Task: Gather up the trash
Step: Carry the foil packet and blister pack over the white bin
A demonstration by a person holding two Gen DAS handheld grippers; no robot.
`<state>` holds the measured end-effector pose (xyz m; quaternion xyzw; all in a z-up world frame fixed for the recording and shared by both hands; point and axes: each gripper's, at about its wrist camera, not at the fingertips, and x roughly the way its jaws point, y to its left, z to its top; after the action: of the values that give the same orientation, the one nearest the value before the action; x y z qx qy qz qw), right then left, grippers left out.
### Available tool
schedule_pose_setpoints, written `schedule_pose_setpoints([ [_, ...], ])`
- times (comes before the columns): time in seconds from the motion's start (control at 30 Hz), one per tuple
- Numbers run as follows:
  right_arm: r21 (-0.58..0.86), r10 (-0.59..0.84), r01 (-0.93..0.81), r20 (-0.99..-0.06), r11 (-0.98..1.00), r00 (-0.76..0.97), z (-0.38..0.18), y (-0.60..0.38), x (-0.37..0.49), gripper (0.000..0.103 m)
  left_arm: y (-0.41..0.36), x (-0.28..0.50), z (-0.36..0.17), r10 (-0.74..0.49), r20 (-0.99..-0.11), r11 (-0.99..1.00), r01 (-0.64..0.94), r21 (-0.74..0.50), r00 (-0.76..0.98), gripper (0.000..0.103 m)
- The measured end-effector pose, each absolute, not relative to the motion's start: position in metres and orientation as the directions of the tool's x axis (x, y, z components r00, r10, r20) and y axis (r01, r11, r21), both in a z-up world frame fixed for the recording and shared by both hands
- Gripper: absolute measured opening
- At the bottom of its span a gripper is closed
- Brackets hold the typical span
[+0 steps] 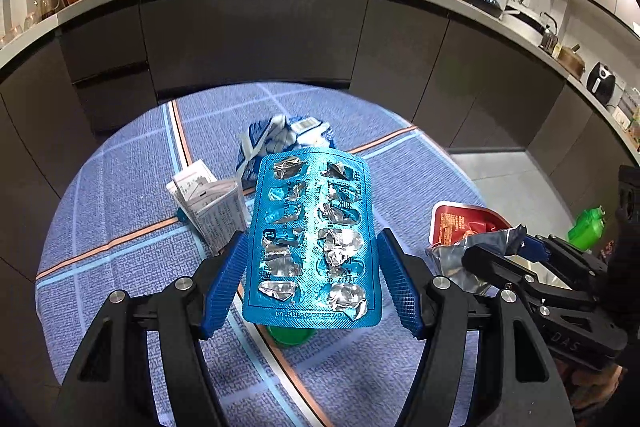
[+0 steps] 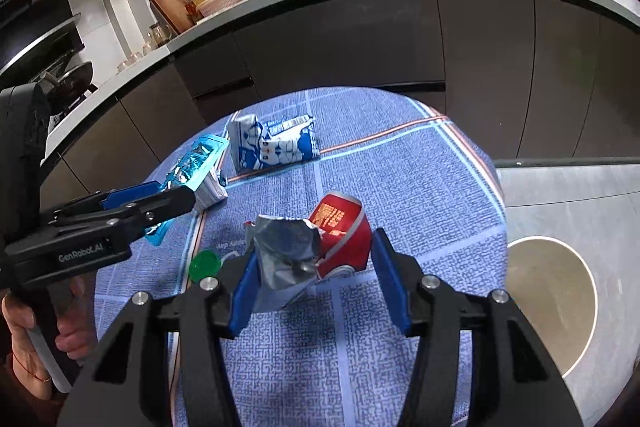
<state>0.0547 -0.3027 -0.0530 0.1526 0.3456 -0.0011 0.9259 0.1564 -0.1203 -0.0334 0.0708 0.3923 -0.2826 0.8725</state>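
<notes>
A blue blister pack (image 1: 312, 243) with torn foil cells hangs above the table, and my left gripper (image 1: 312, 237) is shut on its two long edges. From the right wrist view the same blister pack (image 2: 192, 163) sticks out of the left gripper (image 2: 160, 203). A crumpled red and silver wrapper (image 2: 316, 247) sits between the blue pads (image 2: 242, 291) of my right gripper (image 2: 316, 249), which is shut on it, clear of the cloth. That wrapper (image 1: 460, 227) also shows at the right of the left wrist view, in the right gripper (image 1: 500, 259).
On the round table with its blue checked cloth (image 2: 400, 187) lie a crushed blue and white carton (image 2: 272, 143), a white printed box (image 1: 212, 207) and a green cap (image 2: 205, 265). A round bin (image 2: 552, 307) stands on the floor at the right. Dark cabinets curve behind.
</notes>
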Motion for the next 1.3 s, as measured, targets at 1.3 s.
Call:
schedule_pose_setpoints([
  [1.3, 0.322, -0.178, 0.417, -0.571, 0.85, 0.802, -0.035, -0.438, -0.084, 0.053, -0.279, 0.076, 0.018, -0.669, -0.659, 0.561, 0.815, -0.144, 0.344, 0.063],
])
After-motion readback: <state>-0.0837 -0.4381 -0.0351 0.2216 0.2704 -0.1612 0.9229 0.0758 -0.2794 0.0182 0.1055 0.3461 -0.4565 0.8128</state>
